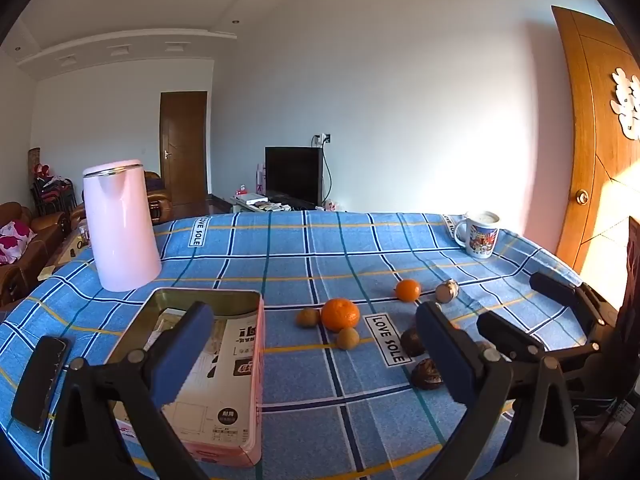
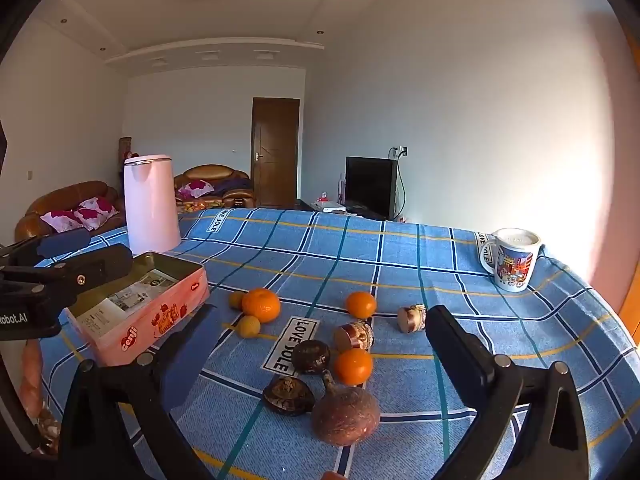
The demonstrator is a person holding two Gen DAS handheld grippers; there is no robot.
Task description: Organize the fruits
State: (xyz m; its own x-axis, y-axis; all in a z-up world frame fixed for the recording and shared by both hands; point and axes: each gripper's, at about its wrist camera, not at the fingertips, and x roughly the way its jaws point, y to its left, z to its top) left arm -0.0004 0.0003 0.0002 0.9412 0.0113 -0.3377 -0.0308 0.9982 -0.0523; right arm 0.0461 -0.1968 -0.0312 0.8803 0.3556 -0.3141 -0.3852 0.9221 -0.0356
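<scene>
A counter draped in a blue plaid cloth (image 2: 400, 256) printed with "LOVE SOLE" labels carries everything. At the far left stands a tall pale pink electric kettle (image 1: 120, 224). Near it, at the counter's left edge, lies a flat black phone (image 1: 40, 382).

Just right of the phone sits a rectangular pink tin box (image 1: 224, 368) with an open top, holding printed paper leaflets. The left gripper (image 1: 316, 356) hovers over the counter with its blue-padded jaws wide apart and nothing between them; its left jaw shows in front of the tin.

Right of the tin, the fruit lies loose on the cloth. A large orange mandarin (image 2: 261, 305) sits with two small tan round fruits (image 2: 248, 326) touching it. Farther right is a smaller orange mandarin (image 2: 361, 304), then a short brown cut stump-like piece (image 2: 412, 318). Nearer the cameras lie a second cut brown piece (image 2: 354, 335), a dark wrinkled round fruit (image 2: 311, 356), a third orange mandarin (image 2: 353, 366), a dark split husk (image 2: 289, 396) and a large brown gourd-shaped fruit with a stem (image 2: 346, 414).

The right gripper (image 2: 320, 364) hangs above this near cluster, its jaws spread fully and touching none of it.

At the far right edge stands a white mug with a colourful print (image 2: 514, 258).
</scene>
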